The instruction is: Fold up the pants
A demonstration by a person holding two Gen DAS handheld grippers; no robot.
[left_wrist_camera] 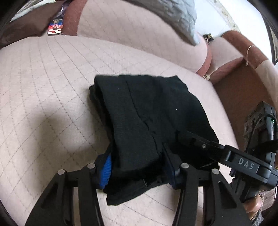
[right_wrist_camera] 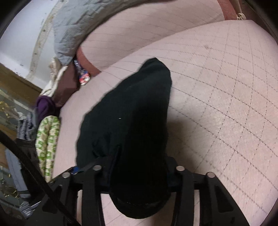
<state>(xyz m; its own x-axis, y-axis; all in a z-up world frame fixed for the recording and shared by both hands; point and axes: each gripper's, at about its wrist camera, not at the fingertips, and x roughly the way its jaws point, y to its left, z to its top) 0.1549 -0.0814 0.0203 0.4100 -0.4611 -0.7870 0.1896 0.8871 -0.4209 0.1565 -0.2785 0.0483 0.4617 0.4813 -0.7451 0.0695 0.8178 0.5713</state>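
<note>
The black pants (left_wrist_camera: 149, 114) lie folded into a thick bundle on the pink quilted sofa seat (left_wrist_camera: 43, 83). My left gripper (left_wrist_camera: 137, 166) is shut on the near edge of the pants; a blue pad (left_wrist_camera: 106, 171) shows at its left finger. My right gripper (left_wrist_camera: 201, 140) comes in from the right and grips the same edge. In the right wrist view the pants (right_wrist_camera: 128, 118) run away from my right gripper (right_wrist_camera: 137, 173), which is shut on their near end, and the sofa seat (right_wrist_camera: 217, 97) spreads to the right.
A grey quilted blanket (left_wrist_camera: 175, 15) hangs over the sofa back (left_wrist_camera: 132, 31). A colourful packet (left_wrist_camera: 55, 27) lies at the seat's far left corner. The brown armrest (left_wrist_camera: 243, 57) is at the right. Piled clothes (right_wrist_camera: 46, 132) sit beside the sofa's left end.
</note>
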